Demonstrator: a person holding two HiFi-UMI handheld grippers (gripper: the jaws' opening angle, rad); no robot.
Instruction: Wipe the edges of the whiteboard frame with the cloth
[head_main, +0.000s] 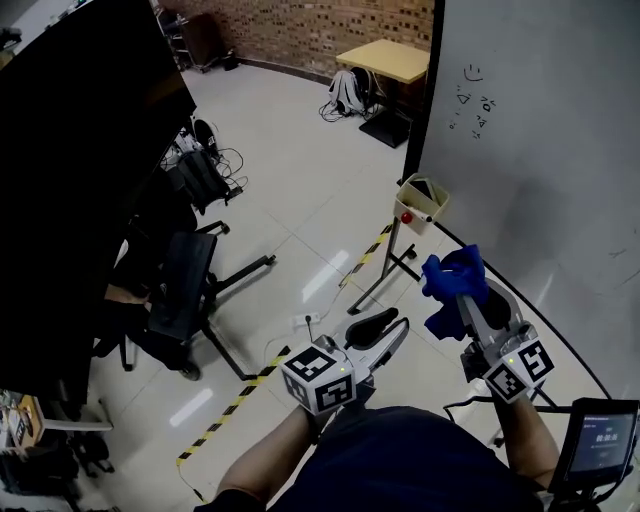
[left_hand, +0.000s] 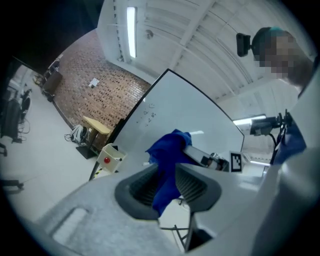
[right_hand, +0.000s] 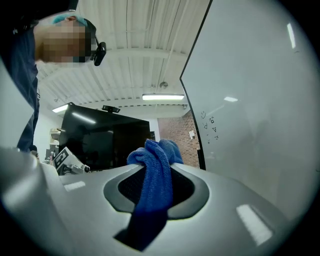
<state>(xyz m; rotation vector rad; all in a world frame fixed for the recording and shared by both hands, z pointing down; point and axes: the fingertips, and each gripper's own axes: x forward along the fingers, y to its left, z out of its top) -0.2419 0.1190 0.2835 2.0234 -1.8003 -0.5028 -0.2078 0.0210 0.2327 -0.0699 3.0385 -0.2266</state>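
1. Blue cloth (head_main: 452, 285), up in the air beside the lower left part of the whiteboard (head_main: 540, 150), near its dark frame (head_main: 425, 90) but with no contact showing.
2. Pinched at mid-length in the right gripper (head_main: 460, 298), jaws closed partway and pressed on the fabric; a bunched wad above the tips, a loose tail below them.
3. Same hold in the right gripper view: cloth (right_hand: 152, 175) squeezed between the two dark pads of the right gripper (right_hand: 155, 187), board and frame (right_hand: 192, 100) off to the right.
4. Left gripper (head_main: 385, 325) lower and to the left, just short of the cloth's tail, jaws partly apart with nothing gripped.
5. In the left gripper view, only the cloth (left_hand: 167, 155) seen through the gap of the left gripper (left_hand: 167, 187), farther off.
6. Beyond the cloth, a small beige box (head_main: 420, 203) with a red button on a metal stand.
7. On the pale floor, a strip of black-and-yellow tape (head_main: 230, 410).
8. Further left, a black office chair (head_main: 185, 290) under a large dark screen (head_main: 80, 150).
9. At the far end, a yellow table (head_main: 385, 60) against a brick wall (head_main: 310, 30).
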